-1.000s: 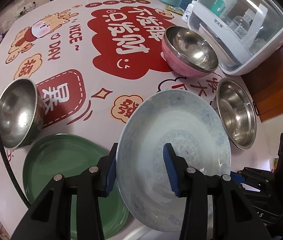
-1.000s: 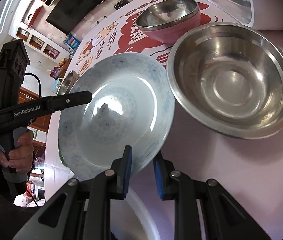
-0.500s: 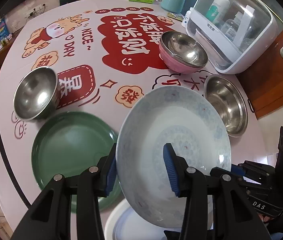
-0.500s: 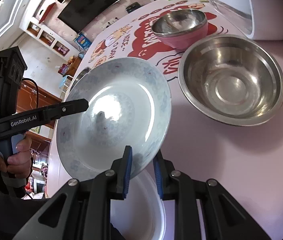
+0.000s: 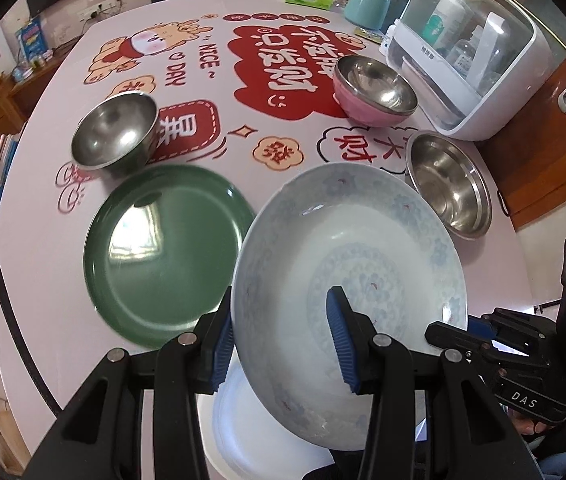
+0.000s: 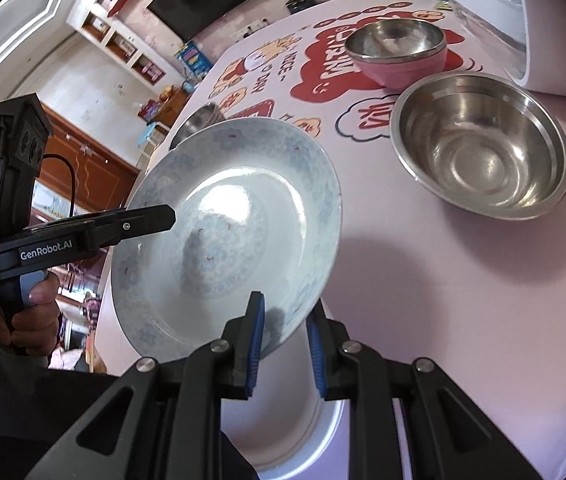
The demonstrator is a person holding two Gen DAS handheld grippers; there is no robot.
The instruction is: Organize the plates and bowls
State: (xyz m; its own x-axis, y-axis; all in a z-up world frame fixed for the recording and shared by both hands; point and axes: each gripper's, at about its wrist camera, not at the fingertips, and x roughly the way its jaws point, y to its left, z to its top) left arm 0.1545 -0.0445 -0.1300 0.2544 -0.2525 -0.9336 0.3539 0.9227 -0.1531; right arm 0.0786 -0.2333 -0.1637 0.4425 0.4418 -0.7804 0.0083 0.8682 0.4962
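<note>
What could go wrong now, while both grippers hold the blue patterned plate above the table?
1. The patterned plate is tilted and held only at its rim by the left gripper and right gripper; it might slip and break.
2. A white plate lies right below; a drop could chip both.
3. The green plate and the steel bowl lie close by; a swing might hit them.

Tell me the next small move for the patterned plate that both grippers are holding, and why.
Probably carry the patterned plate sideways over the green plate and lower it there. Both the left gripper and the right gripper have jaws closed on its rim, it hangs tilted above the table, and the green plate lies bare beside it, a likely base for a stack.
</note>
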